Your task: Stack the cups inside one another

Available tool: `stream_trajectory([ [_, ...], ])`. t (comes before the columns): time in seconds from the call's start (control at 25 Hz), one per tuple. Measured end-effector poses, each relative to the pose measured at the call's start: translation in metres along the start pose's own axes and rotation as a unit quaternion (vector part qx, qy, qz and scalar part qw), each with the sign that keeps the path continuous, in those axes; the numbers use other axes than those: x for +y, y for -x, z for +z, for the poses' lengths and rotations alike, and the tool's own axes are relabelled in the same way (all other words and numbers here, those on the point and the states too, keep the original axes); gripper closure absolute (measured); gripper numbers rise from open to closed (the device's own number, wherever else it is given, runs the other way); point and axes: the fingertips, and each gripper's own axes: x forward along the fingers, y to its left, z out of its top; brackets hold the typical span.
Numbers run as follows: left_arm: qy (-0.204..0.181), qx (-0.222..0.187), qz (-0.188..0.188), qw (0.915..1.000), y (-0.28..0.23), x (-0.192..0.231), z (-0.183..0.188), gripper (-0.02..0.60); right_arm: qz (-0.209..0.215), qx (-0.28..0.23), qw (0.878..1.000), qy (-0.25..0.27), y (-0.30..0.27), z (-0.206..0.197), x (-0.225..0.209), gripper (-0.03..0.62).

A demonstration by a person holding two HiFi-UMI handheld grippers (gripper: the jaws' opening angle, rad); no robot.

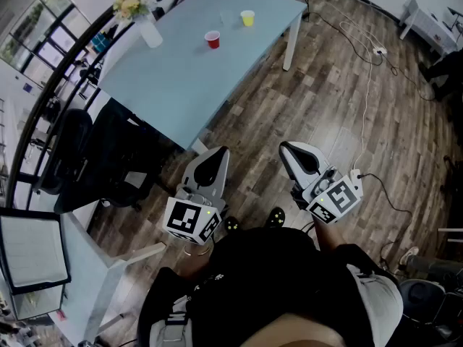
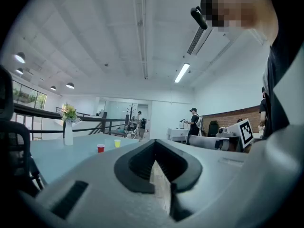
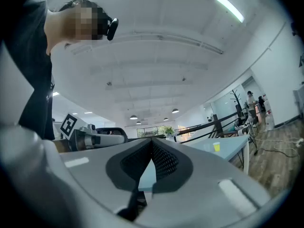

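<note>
We judge the task not yet begun: nothing is stacked. The red cup (image 1: 212,40) and the yellow cup (image 1: 248,18) both stand upright on the pale blue desk (image 1: 181,78), near each other but apart, with bare desk between them and a vase of flowers (image 1: 148,27) off to one side. We stand on the wooden floor (image 1: 340,114), well away from the desk, so neither cup is within reach. The left claw (image 1: 216,153) is pressed together on nothing, and the right claw (image 1: 291,148) is likewise pressed together and empty. Everything is left to do: walk up to the desk, spread 1 claw, pinch 1 cup by its wall, lift it and lower it into the other.
</note>
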Motion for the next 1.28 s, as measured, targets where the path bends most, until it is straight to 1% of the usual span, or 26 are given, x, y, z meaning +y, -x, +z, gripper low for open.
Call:
stream_trajectory([
  [0.12, 0.001, -0.003, 0.001, 1.0000, -0.004, -0.004, -0.002, 0.597, -0.005, -0.006, 1.000, -0.010, 0.004, 0.001, -0.006, 0.591],
  [0.24, -0.001, -0.004, 0.003, 1.0000, -0.010, -0.007, -0.002, 0.597, -0.024, -0.007, 1.000, -0.015, 0.008, 0.002, -0.018, 0.591],
  [0.32, -0.002, -0.005, 0.006, 1.0000, -0.012, -0.010, -0.002, 0.597, -0.028, -0.005, 0.999, -0.014, 0.012, 0.003, -0.024, 0.591],
  [0.56, -0.002, -0.002, 0.017, 0.9998, -0.021, -0.021, -0.004, 0.597, -0.022, -0.008, 1.000, -0.019, 0.023, 0.008, -0.039, 0.595],
  [0.68, -0.004, 0.000, 0.030, 0.9996, -0.026, -0.025, -0.004, 0.597, -0.017, -0.008, 1.000, -0.024, 0.028, 0.009, -0.048, 0.597],
  [0.92, -0.004, 0.016, 0.053, 0.9984, -0.033, -0.035, -0.014, 0.597, -0.011, -0.006, 1.000, -0.027, 0.040, 0.005, -0.063, 0.599],
  [1.04, -0.006, 0.021, 0.059, 0.9981, -0.038, -0.044, -0.017, 0.597, -0.009, -0.004, 0.999, -0.034, 0.049, 0.002, -0.070, 0.599],
  [1.28, -0.010, 0.029, 0.061, 0.9977, -0.054, -0.057, -0.021, 0.597, -0.026, -0.002, 0.999, -0.040, 0.071, -0.003, -0.091, 0.599],
])
